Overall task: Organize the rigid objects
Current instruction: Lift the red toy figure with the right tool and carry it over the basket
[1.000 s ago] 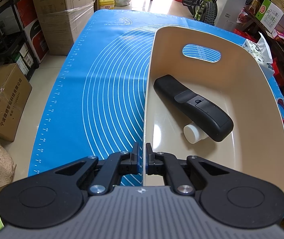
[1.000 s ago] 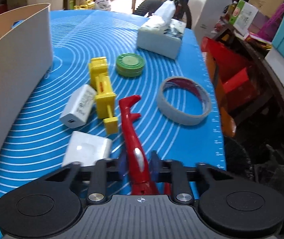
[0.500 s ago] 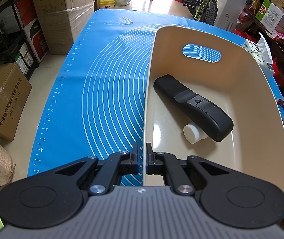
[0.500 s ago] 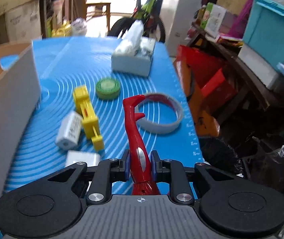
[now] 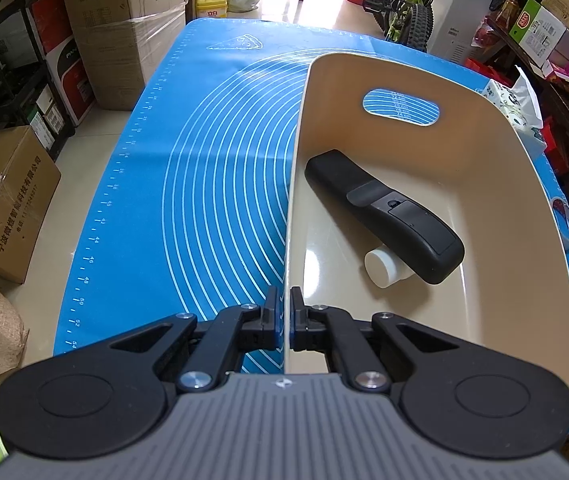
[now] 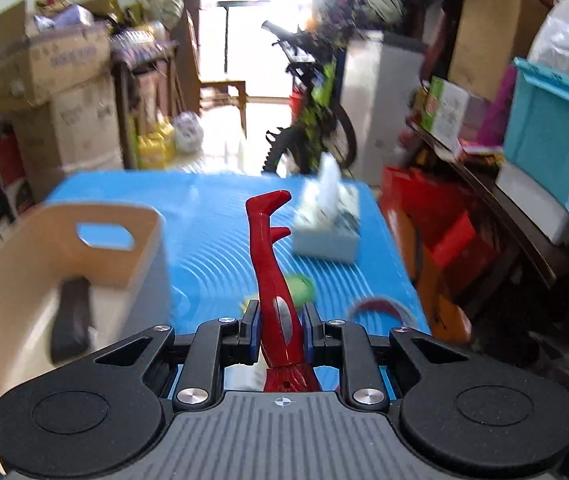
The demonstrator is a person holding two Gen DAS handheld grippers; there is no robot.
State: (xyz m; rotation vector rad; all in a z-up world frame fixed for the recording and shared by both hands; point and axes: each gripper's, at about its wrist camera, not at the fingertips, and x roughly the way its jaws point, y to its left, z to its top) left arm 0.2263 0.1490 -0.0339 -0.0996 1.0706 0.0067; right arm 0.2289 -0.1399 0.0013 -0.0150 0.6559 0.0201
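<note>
The red toy (image 6: 273, 280) sits clamped in the right gripper (image 6: 280, 330), raised above the blue mat (image 6: 212, 224) beside the beige bin (image 5: 524, 184). The left gripper (image 5: 284, 320) pinches the bin's near wall; inside lie a black remote (image 5: 384, 216) and a white bottle (image 5: 382, 268).

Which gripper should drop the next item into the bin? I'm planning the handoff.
The right gripper: it is shut on the red tool, raised above the mat beside the bin. The left gripper is clamped on the bin's wall, likely steadying it.
</note>
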